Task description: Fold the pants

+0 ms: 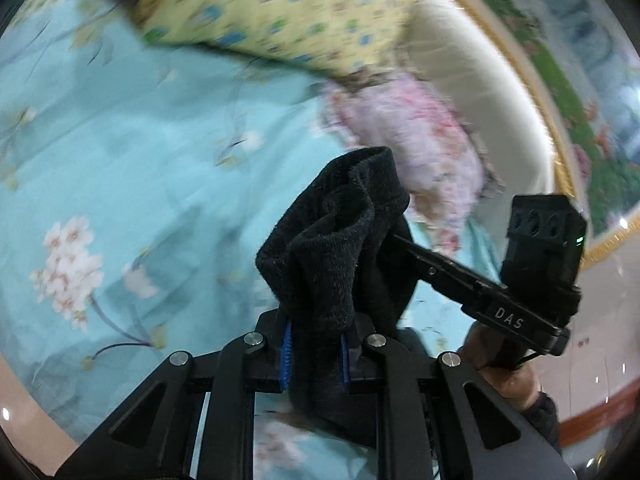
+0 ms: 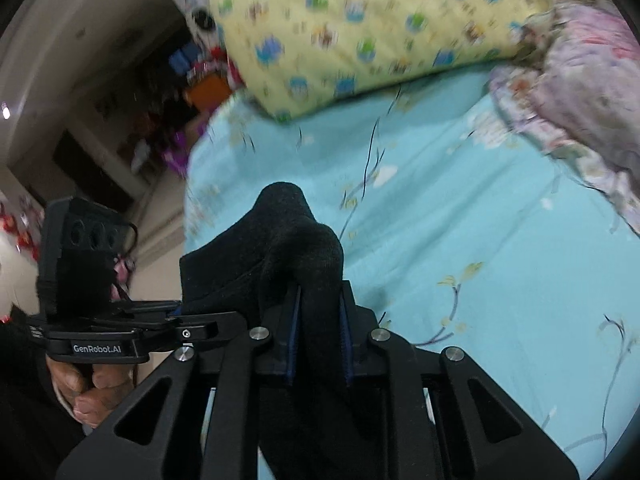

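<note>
Black pants (image 1: 324, 240) of soft knit cloth bunch up between the blue pads of my left gripper (image 1: 316, 354), which is shut on them above the bed. The same black pants (image 2: 296, 248) stand pinched in my right gripper (image 2: 319, 344), shut on another part of the cloth. Each view shows the other gripper close by: the right gripper's black body (image 1: 500, 300) to the right in the left wrist view, the left gripper's body (image 2: 100, 332) to the left in the right wrist view. The rest of the pants hangs below, out of sight.
A turquoise flowered bedsheet (image 1: 140, 168) covers the bed. A yellow patterned pillow (image 2: 360, 28) and a pink flowered pillow (image 1: 420, 140) lie at the far side, by a cream headboard (image 1: 460, 64). A cluttered room corner (image 2: 160, 120) lies past the bed's left edge.
</note>
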Available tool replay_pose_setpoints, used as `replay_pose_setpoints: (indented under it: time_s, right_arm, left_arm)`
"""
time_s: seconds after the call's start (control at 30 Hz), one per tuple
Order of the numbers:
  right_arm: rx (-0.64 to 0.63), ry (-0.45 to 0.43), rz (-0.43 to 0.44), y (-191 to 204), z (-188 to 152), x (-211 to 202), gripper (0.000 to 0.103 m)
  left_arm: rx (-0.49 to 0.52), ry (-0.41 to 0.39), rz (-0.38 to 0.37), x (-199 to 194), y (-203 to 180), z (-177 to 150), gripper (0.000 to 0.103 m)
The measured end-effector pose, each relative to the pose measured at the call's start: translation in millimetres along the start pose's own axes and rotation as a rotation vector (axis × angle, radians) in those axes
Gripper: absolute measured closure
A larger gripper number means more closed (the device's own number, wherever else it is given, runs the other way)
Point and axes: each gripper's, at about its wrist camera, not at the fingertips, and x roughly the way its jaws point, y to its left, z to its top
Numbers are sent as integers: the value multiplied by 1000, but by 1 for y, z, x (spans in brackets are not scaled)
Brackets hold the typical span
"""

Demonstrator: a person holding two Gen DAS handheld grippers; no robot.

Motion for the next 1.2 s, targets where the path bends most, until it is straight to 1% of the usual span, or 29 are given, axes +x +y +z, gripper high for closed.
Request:
replay_pose_setpoints:
  time_s: [0.03, 0.13, 0.23, 0.33, 0.47, 0.6, 0.9, 1.2]
  right_arm:
    - [9, -39, 13, 0, -3, -15, 85]
    - [39, -107, 31, -4, -14, -46, 85]
    - [58, -164, 18, -8, -30, -79, 85]
    - [78, -203, -1, -11, -45, -104, 85]
    - [114, -243, -30, -20, -68, -135, 85]
    - [155, -281, -57, -28, -95, -158, 85]
    - [243, -363, -90, -45, -147, -194, 85]
    - [299, -432, -108, -58, -192, -218, 85]
  left_arm:
    - [19, -2, -21, -2, -10, -1, 86]
    - [74, 3, -72, -5, -38, -4, 86]
    - [120, 26, -124, -5, -65, -13, 86]
    - [170, 49, -161, -4, -90, -24, 86]
    - [232, 81, -188, 1, -119, -43, 86]
    - [277, 111, -206, 10, -141, -57, 86]
    - [371, 184, -226, 34, -185, -93, 86]
    - [442, 222, -225, 48, -210, -123, 86]
